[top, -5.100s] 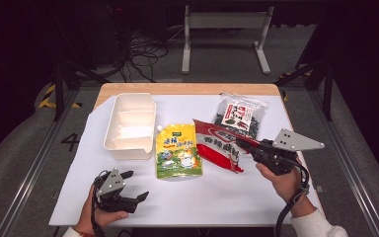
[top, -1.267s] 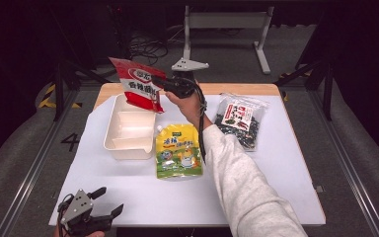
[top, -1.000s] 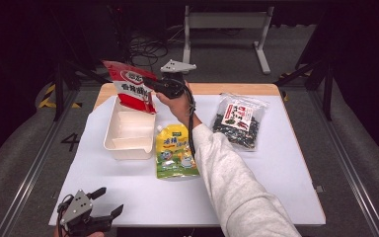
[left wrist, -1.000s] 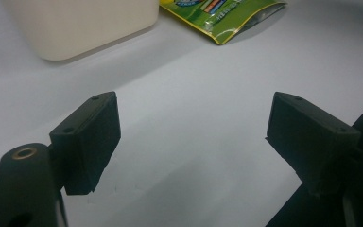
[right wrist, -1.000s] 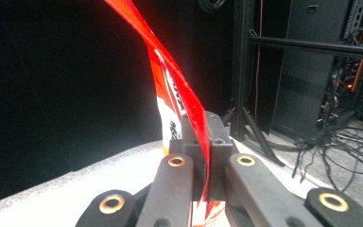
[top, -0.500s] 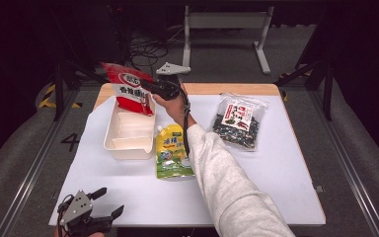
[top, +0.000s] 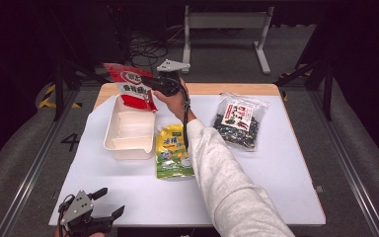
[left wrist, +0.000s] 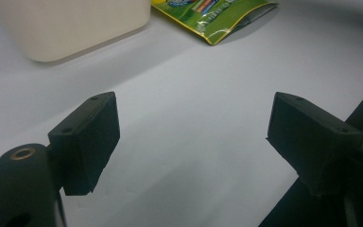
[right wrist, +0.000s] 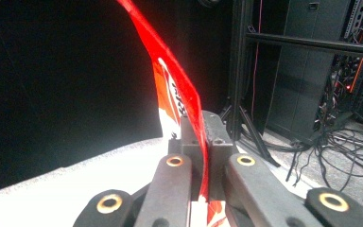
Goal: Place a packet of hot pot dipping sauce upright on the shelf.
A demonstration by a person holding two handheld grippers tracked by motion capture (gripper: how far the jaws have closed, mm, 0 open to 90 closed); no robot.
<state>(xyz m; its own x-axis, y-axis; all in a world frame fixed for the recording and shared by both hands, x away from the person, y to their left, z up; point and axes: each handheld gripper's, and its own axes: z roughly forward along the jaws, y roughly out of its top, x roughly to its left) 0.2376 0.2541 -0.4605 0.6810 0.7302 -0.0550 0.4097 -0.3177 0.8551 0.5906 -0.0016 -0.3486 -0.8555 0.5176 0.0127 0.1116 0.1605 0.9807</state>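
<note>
The right claw (top: 150, 83) is clamping the edge of a red snack packet (top: 129, 91), holding it in the air over the far end of the white tray (top: 126, 143); in the right gripper view the two jaws are pressing together on the thin red film (right wrist: 182, 97). The left claw (top: 109, 205) is resting at the near left corner of the white surface (top: 276, 163), its jaws standing wide apart with nothing between them. A green pouch (top: 173, 154) is lying just beside the tray, and a dark seaweed bag (top: 238, 121) is lying farther right.

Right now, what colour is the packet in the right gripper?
Red with white panels, clearest in the high view: packet, right gripper.
</note>
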